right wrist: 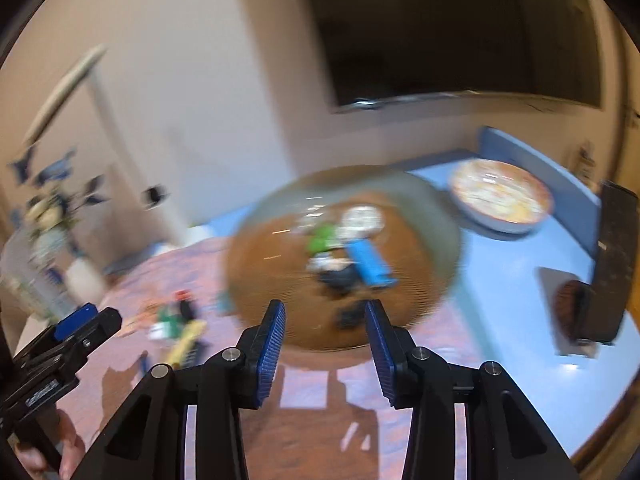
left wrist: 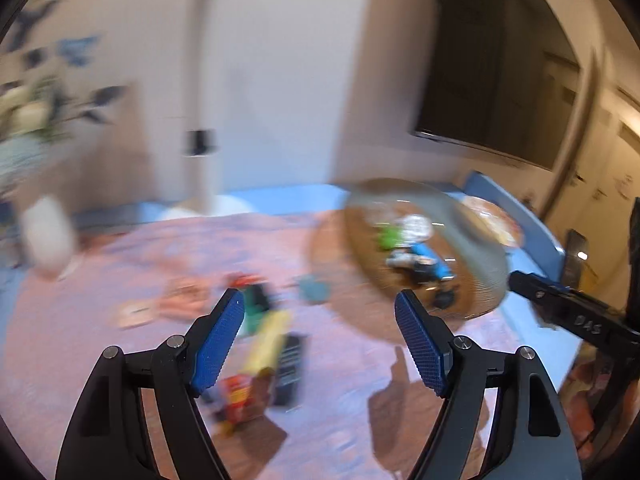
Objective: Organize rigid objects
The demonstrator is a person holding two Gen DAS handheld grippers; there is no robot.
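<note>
1. We see the bowl (right wrist: 344, 260), a wide clear glass one, straight ahead of the right tongs (right wrist: 325, 322) and just past their tips; in the left wrist view the bowl (left wrist: 472, 280) lies ahead and to the right of the left tongs (left wrist: 320, 312).
2. Inside the bowl we make out a blue block (right wrist: 370, 260), a green piece (right wrist: 322, 240), a round white piece (right wrist: 362, 218) and some dark bits, all blurred.
3. A loose pile of toys (left wrist: 260, 340) lies on the pink cloth (left wrist: 120, 360), just ahead of the left tongs and close to their left finger; we can pick out a yellow bar (left wrist: 268, 340), a green piece and a red-and-yellow packet (left wrist: 238, 394), and the rest is too blurred to name.
4. The left tongs are spread wide apart with nothing between the blue pads (left wrist: 220, 344).
5. The right tongs are also released, their pads (right wrist: 272, 352) parted and bare.
6. Beyond the bowl, to the right of the right tongs, a patterned plate (right wrist: 500, 200) sits on the blue table (right wrist: 520, 300), well apart from the pile.
7. A dark screen (right wrist: 440, 40) hangs on the wall above, and a vase of flowers (right wrist: 40, 232) stands far to the left.
</note>
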